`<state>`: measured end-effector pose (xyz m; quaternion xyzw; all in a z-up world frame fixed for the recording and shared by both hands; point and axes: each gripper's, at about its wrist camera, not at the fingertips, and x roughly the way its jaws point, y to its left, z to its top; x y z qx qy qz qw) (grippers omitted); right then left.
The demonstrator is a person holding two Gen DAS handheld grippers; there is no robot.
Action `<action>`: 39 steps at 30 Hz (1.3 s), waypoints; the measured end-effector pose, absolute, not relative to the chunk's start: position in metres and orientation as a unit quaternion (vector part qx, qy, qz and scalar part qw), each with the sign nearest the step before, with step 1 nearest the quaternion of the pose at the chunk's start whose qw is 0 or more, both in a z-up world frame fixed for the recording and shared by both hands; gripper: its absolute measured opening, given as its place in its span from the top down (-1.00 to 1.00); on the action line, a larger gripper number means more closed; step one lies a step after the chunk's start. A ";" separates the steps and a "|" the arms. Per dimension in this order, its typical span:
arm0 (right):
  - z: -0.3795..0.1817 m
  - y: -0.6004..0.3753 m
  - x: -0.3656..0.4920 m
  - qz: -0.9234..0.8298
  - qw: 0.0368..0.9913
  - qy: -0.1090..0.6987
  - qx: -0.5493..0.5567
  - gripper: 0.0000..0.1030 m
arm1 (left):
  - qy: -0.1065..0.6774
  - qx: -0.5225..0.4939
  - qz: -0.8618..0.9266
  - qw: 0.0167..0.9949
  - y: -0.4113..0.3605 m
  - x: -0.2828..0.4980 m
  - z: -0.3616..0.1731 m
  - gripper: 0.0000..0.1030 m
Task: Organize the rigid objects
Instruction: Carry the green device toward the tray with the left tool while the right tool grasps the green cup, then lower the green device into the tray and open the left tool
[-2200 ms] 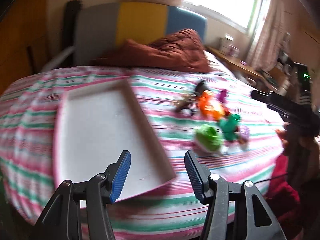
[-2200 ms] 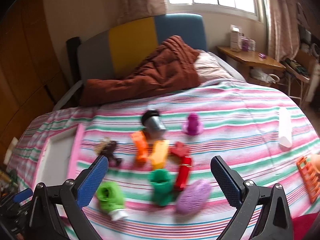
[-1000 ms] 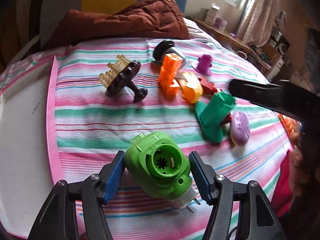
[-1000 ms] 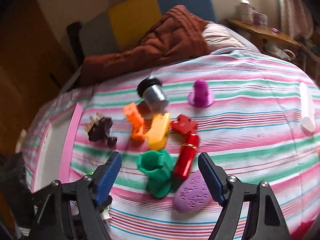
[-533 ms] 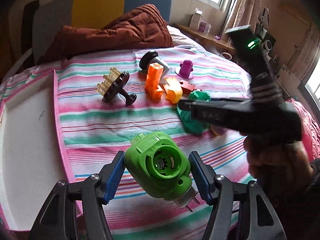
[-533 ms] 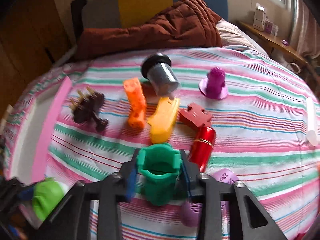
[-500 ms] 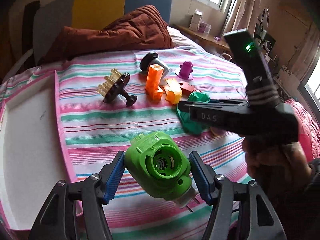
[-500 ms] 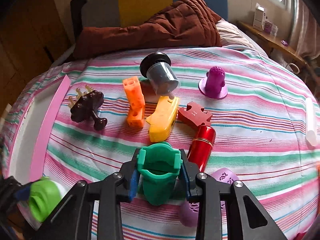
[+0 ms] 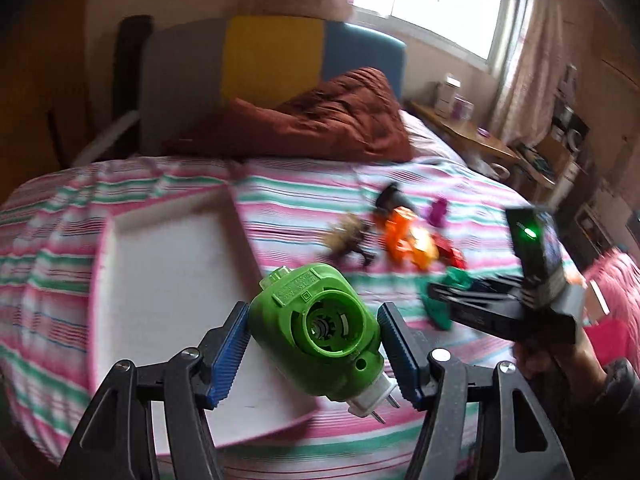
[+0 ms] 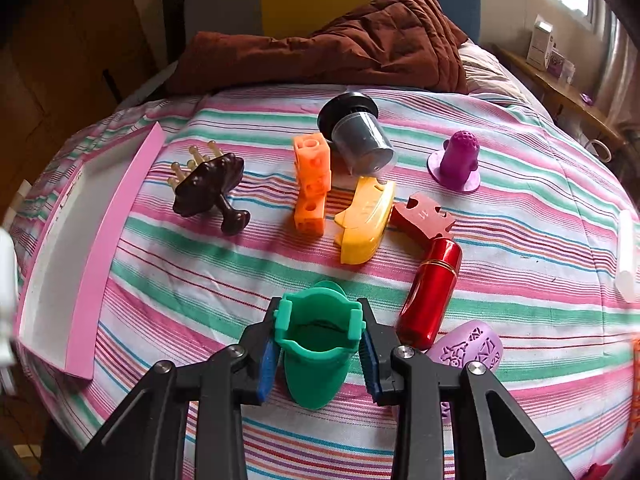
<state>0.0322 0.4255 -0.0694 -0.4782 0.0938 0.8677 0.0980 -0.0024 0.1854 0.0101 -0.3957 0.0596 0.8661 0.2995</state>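
The bright green plastic plug-in device (image 9: 316, 330) sits clamped between the blue pads of the left gripper (image 9: 314, 350), lifted over the near right edge of the shallow white tray with a pink rim (image 9: 100, 264). Its round socket faces the camera and its white two-pin plug points down to the right, so its long axis runs diagonally. The tray floor behind it is bare.

The right gripper (image 10: 319, 346) has closed on the teal green plastic cup-shaped holder (image 10: 318, 346), whose open mouth faces up toward the camera while its body tapers downward onto the striped bedspread (image 10: 520, 240). The red metallic cylinder (image 10: 430, 288) lies just right of it, and the lilac patterned oval (image 10: 466, 346) is partly behind the right finger. Open bedspread lies to its left, toward the tray.
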 end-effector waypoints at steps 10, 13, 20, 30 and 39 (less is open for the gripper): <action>-0.070 0.425 0.033 0.869 0.101 0.088 -0.476 0.33 | 0.062 -0.408 0.880 0.234 0.131 -0.060 -0.001 -0.27; -0.070 0.425 0.033 0.869 0.101 0.086 -0.476 0.33 | 0.055 -0.416 0.880 0.220 0.116 -0.086 -0.009 -0.27; -0.070 0.425 0.033 0.870 0.100 0.082 -0.476 0.33 | 0.054 -0.434 0.876 0.205 0.102 -0.141 -0.025 -0.27; -0.070 0.425 0.033 0.870 0.100 0.079 -0.476 0.33 | 0.103 -0.447 0.870 0.182 0.110 -0.203 -0.053 -0.27; -0.068 0.424 0.031 0.869 0.100 0.077 -0.478 0.32 | 0.106 -0.452 0.869 0.171 0.108 -0.220 -0.059 -0.35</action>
